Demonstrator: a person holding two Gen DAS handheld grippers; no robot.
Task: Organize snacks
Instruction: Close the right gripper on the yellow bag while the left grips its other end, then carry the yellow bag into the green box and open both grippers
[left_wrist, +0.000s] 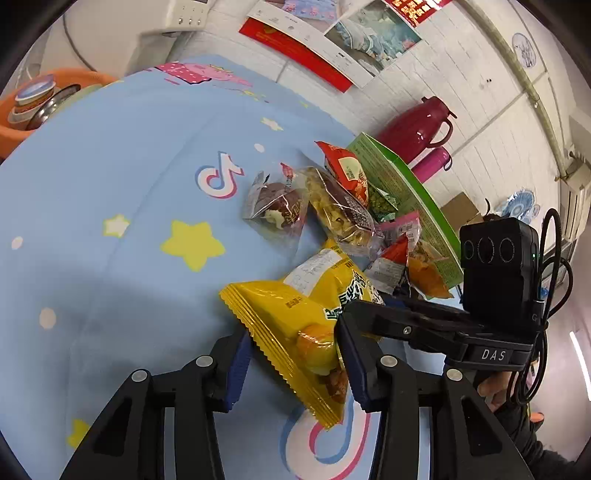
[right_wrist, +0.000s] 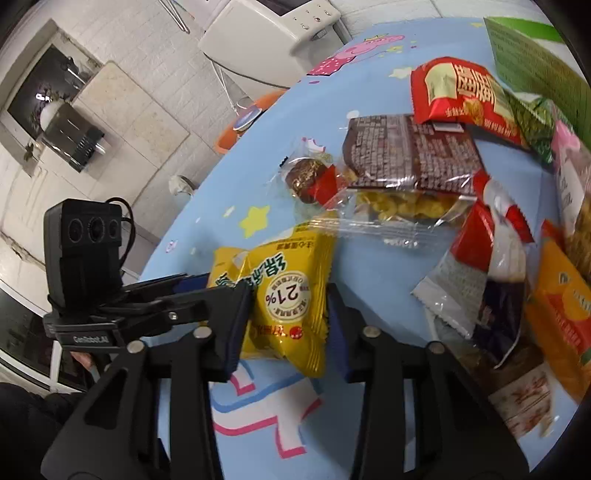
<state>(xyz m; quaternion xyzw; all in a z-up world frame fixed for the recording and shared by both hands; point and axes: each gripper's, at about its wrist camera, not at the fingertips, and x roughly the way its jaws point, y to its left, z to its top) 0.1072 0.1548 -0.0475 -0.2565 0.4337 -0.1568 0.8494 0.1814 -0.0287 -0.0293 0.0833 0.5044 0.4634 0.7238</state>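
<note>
Left wrist view: the left tool (left_wrist: 295, 365) has its two blue pads on either side of a yellow snack packet (left_wrist: 295, 325), set narrow, though whether they actually pinch it is hard to tell. The right tool (left_wrist: 354, 314) reaches in from the right at the packet's far edge. Beyond it, a loose heap of snacks lies on the blue starred surface (left_wrist: 110, 184): a clear bag with a brown pastry (left_wrist: 277, 206), a bag of yellow crisps (left_wrist: 340, 210), a red packet (left_wrist: 347, 170), all beside an open green box (left_wrist: 406, 192). A pink flask (left_wrist: 413, 129) stands behind.

Right wrist view: the right tool (right_wrist: 291, 321) straddles the same yellow snack packet (right_wrist: 284, 302), its pads just beside the edges and seemingly not pressing; the left tool (right_wrist: 192, 284) touches the packet's left side. The heap sits further in: the red packet (right_wrist: 458, 96), a brown-labelled bag (right_wrist: 410, 151), an orange packet (right_wrist: 561, 314). The green box (right_wrist: 535, 55) is at the top right.

My judgement is that the sorting is at an early stage. Nearly all snacks lie jumbled outside any tidy arrangement, and the yellow packet is only now being handled.
</note>
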